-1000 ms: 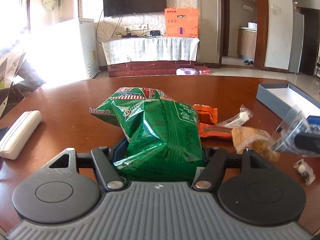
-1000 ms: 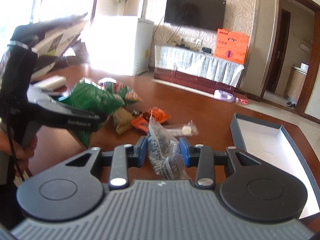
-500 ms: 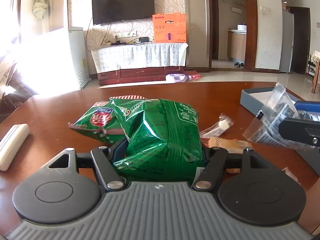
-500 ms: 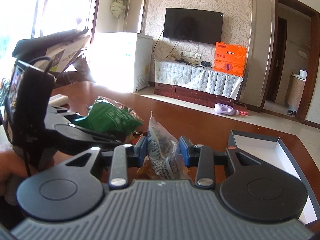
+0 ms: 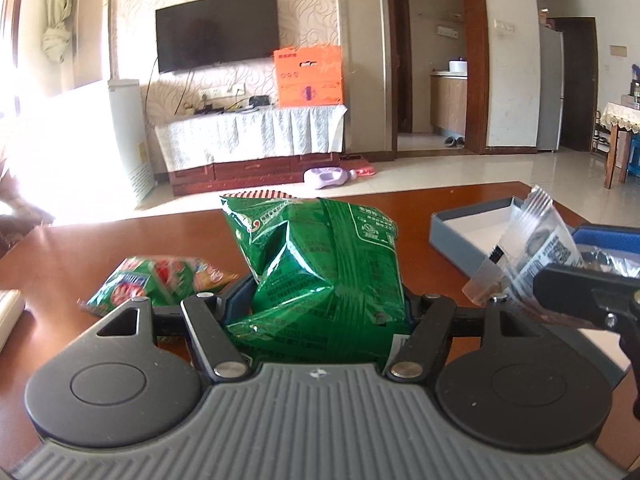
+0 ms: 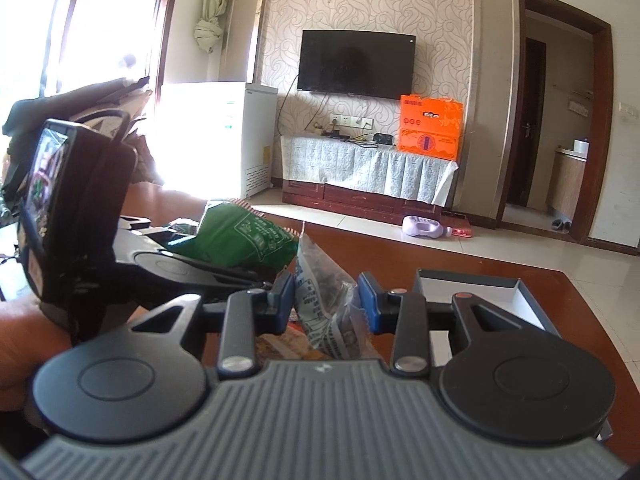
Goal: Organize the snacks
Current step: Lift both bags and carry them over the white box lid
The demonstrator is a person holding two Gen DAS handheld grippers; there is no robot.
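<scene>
Left wrist: left gripper [image 5: 328, 312] was clamped on the green snack bag [image 5: 320, 268], held above the wooden table [image 5: 60, 252]; I'd carry it level to the open grey box [image 5: 460, 236], release low. Second green packet [image 5: 156, 280] lay on the table.
Right wrist: right gripper [image 6: 326, 300] pinched a clear packet [image 6: 320, 284], box [image 6: 516, 300] just ahead; TV [image 6: 356, 64] on far wall
</scene>
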